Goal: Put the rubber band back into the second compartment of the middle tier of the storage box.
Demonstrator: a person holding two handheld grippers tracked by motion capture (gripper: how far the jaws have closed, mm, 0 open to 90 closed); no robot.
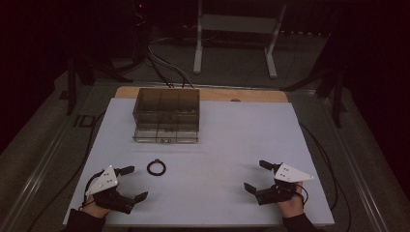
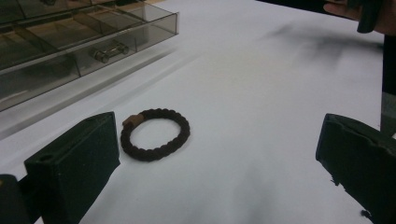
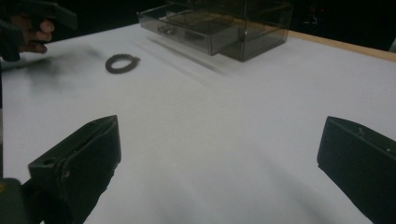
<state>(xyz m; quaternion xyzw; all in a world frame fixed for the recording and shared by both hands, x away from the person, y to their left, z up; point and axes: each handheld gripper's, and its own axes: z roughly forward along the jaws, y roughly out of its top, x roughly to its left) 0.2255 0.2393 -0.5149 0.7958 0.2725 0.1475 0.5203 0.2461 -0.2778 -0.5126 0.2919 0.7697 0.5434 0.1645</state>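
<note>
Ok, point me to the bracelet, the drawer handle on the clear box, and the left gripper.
bracelet (image 2: 155, 135), left gripper view, on its braided band at the near side.
drawer handle (image 2: 109, 50), left gripper view, on the metal bar's middle.
left gripper (image 1: 131, 183), high view, midway between its open fingertips.

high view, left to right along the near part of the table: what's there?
Left gripper with its grey three-cornered plate, jaws open → dark braided ring-shaped band lying flat on the white table → right gripper, jaws open too. The smoky transparent plastic drawer box sits farther back.
</note>
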